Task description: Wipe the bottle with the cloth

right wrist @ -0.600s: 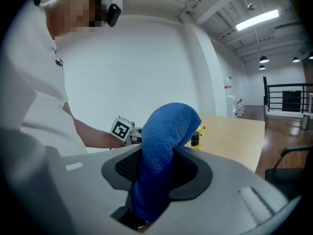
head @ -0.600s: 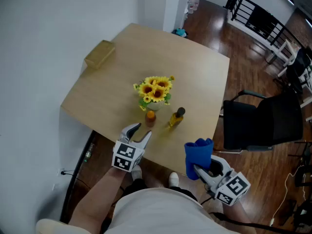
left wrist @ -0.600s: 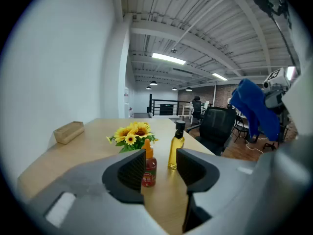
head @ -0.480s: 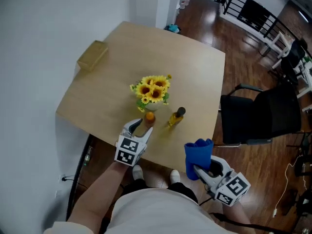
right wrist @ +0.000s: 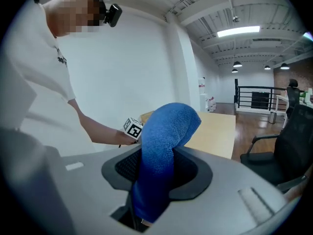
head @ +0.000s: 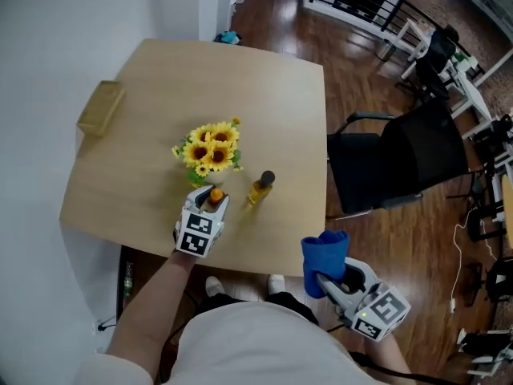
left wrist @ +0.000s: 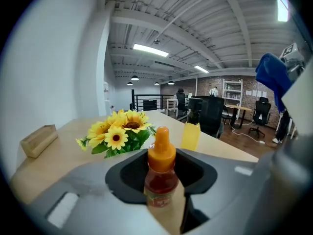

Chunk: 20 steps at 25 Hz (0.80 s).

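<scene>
Near the near edge of the counter (head: 240, 87), the left hand-held gripper (head: 211, 205) has its jaws closed in on the sides of a small orange-capped sauce bottle (left wrist: 160, 177), which stands upright on the counter. Just beyond the bottle sits a bunch of sunflowers (head: 208, 152), and beside them, toward the right edge, an oil bottle (head: 260, 189) with a dark cap. A wooden block (head: 100, 109) lies at the left edge. Off the counter, past its near right corner, the right hand-held gripper (head: 329, 283) is clamped on a blue cloth (right wrist: 164, 141) that rises from its jaws and droops over.
</scene>
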Each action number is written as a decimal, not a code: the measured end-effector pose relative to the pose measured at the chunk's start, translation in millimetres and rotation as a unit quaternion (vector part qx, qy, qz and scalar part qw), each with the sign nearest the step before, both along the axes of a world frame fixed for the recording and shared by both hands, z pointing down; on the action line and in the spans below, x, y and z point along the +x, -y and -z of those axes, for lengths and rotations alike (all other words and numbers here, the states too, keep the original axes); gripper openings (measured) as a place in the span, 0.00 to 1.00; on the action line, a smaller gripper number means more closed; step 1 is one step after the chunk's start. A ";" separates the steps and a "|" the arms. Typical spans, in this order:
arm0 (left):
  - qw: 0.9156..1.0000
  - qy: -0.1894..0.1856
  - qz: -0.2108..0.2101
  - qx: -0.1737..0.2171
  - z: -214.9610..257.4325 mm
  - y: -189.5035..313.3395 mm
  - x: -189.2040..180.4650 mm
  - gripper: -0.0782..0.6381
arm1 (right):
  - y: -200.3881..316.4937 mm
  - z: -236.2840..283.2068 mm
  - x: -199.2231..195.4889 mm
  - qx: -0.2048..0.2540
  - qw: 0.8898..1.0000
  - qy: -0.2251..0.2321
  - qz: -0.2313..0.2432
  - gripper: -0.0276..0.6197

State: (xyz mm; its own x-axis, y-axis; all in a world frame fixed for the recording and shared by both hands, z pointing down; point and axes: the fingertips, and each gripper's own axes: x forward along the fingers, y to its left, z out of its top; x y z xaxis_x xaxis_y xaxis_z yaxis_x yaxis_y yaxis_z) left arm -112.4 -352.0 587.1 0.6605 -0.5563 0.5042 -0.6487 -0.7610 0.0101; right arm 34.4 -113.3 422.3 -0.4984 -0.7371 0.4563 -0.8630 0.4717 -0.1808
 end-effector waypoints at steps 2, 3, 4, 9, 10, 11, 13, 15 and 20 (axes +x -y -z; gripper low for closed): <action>1.000 0.003 0.002 0.001 4.2 -3.5 -1.6 0.33 | 4.7 5.4 8.0 0.006 1.000 -0.004 -0.002 0.28; 1.000 0.000 0.001 0.002 10.0 -7.3 -2.0 0.33 | 7.8 8.3 11.0 0.010 1.000 -0.003 -0.002 0.28; 1.000 -0.008 -0.002 0.002 18.6 -12.4 -1.9 0.33 | 10.8 10.6 13.1 0.014 1.000 -0.001 0.001 0.28; 0.998 -0.053 -0.024 -0.006 76.7 -42.1 3.8 0.33 | 33.2 11.9 11.9 0.031 0.999 0.005 0.041 0.28; 0.998 -0.062 -0.027 -0.011 89.4 -49.2 4.3 0.33 | 38.8 13.8 8.7 0.036 0.998 0.009 0.054 0.28; 0.997 -0.071 -0.030 -0.014 102.8 -56.5 5.2 0.33 | 44.4 17.4 4.5 0.042 0.997 0.012 0.068 0.28; 0.995 -0.087 -0.040 -0.014 131.1 -70.5 8.9 0.33 | 55.9 28.5 -5.7 0.060 0.993 0.017 0.100 0.28; 0.994 -0.097 -0.055 -0.007 157.2 -83.2 15.8 0.33 | 68.5 42.0 -18.0 0.085 0.987 0.019 0.136 0.28; 0.990 -0.103 -0.100 0.002 198.6 -118.9 40.3 0.33 | 87.2 78.0 -55.3 0.156 0.957 -0.013 0.243 0.28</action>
State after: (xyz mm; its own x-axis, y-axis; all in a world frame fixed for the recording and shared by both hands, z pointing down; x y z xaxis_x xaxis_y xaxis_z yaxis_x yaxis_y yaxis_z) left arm -72.1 -233.1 388.6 0.8464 -0.4062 0.3445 -0.4697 -0.8741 0.1234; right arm -21.0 -200.5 344.3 -0.8085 -0.5238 0.2683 -0.5308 0.8459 0.0522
